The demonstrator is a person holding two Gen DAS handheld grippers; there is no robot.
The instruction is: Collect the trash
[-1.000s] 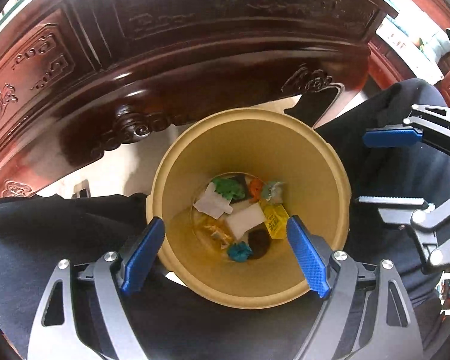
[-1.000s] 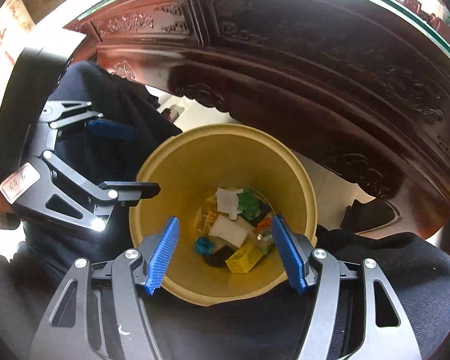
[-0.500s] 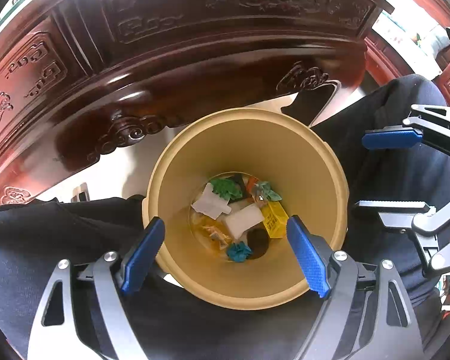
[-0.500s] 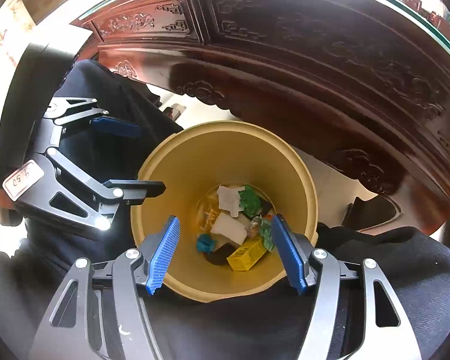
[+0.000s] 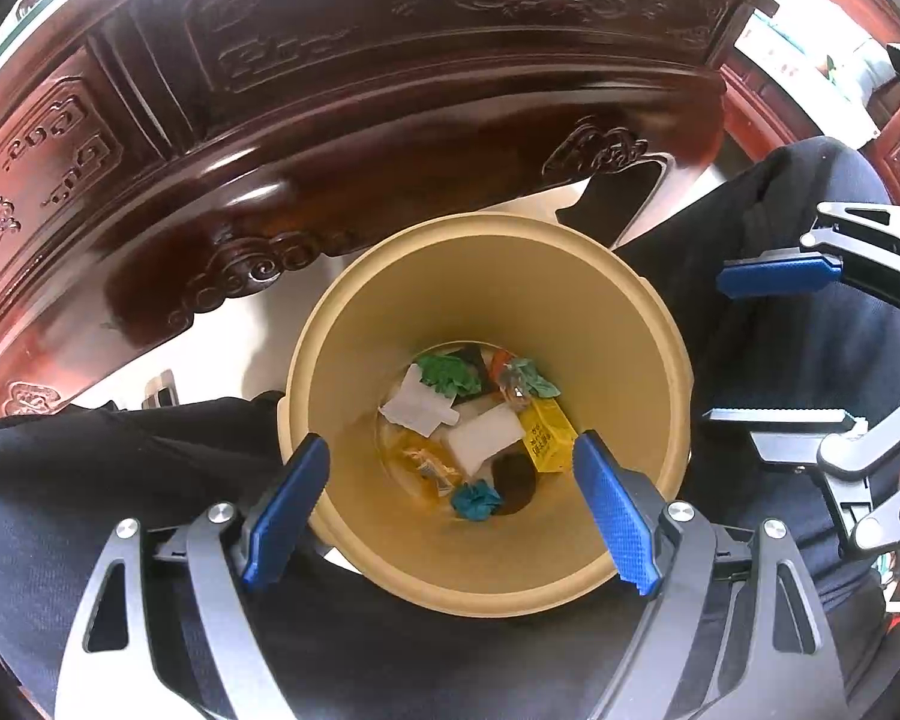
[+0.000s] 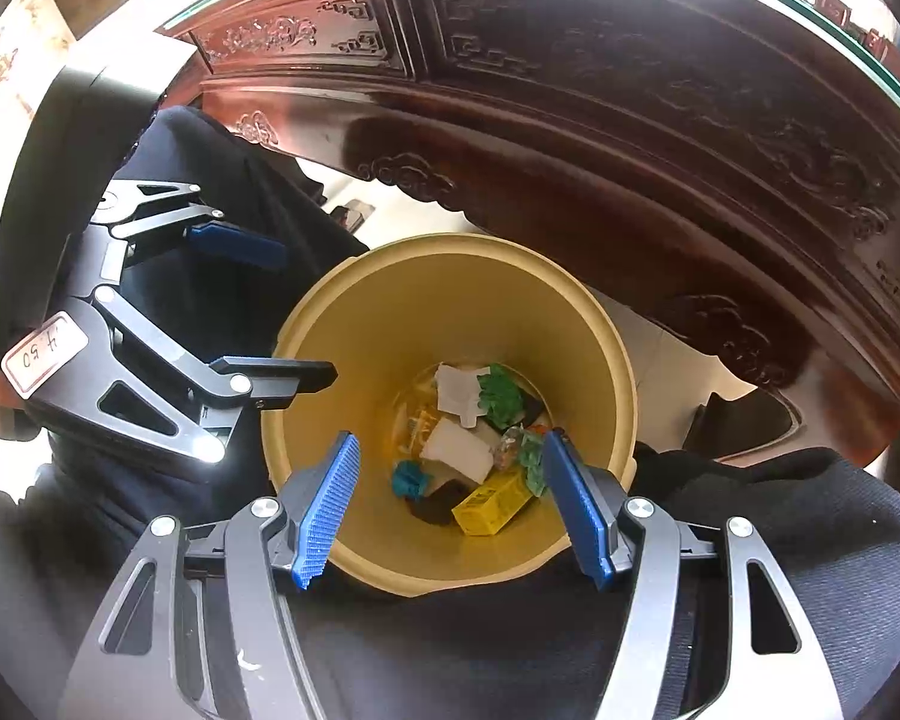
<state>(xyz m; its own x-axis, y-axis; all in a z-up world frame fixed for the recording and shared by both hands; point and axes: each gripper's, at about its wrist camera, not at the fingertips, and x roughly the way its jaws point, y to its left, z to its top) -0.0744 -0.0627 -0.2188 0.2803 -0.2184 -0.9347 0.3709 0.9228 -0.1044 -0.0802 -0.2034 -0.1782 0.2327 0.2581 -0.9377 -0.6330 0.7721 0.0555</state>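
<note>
Two grippers [image 5: 450, 504] [image 6: 450, 510] agape; tag [image 6: 45, 350] reads "0S 4".

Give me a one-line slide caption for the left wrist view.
Open left gripper above a tan bin holding scraps, including a yellow carton, beside a carved wooden table.

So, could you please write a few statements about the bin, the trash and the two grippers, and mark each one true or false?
1. The yellow bin already holds several pieces of trash. True.
2. The left gripper is shut on a piece of trash. False: its jaws stand open and hold nothing.
3. A yellow carton lies at the bottom of the bin. True.
4. The right gripper is open and empty. True.
5. The bin stands on top of the carved wooden table. False: it is below the table's edge, between the person's legs.
</note>
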